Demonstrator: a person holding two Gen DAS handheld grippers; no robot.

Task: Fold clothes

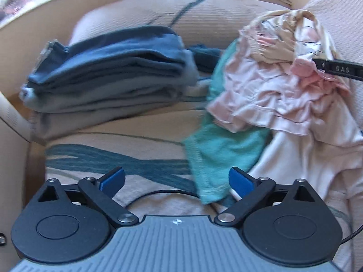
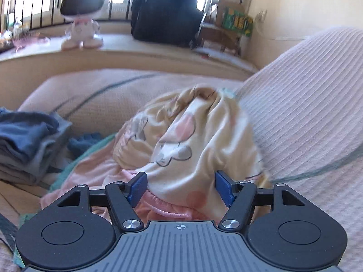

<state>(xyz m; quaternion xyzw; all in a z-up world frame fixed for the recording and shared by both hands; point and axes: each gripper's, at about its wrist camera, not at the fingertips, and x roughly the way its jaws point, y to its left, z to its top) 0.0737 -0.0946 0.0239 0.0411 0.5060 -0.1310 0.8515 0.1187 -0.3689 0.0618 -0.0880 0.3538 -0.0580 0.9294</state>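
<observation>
Left gripper (image 1: 177, 181): blue-padded jaws wide apart, nothing between them, hanging over the beige sofa seat with dark teal brush-stroke pattern (image 1: 109, 158). The corner of a crumpled mint-green knit garment (image 1: 217, 154) lies just beside its right pad; contact not clear.

Right gripper (image 2: 180, 187): jaws apart, pads not pressing on anything. Cream-yellow printed garment with pink and grey cartoon shapes (image 2: 188, 136) bulges up between and beyond the pads; pink gathered fabric (image 2: 163, 208) lies under it.

Unfolded pile sits on the right of the seat, against the ribbed pale-pink sofa arm (image 2: 306, 104): cream garment on top, pale pink ruffled clothes (image 1: 267, 95) below, mint one at the bottom edge.

Folded stack of blue and grey clothes (image 1: 109, 72) sits on the left of the seat, well apart from the pile, against the back cushion.

Window ledge behind holds a white toy robot with dark visor (image 2: 82, 18) and a black backpack (image 2: 165, 9).
</observation>
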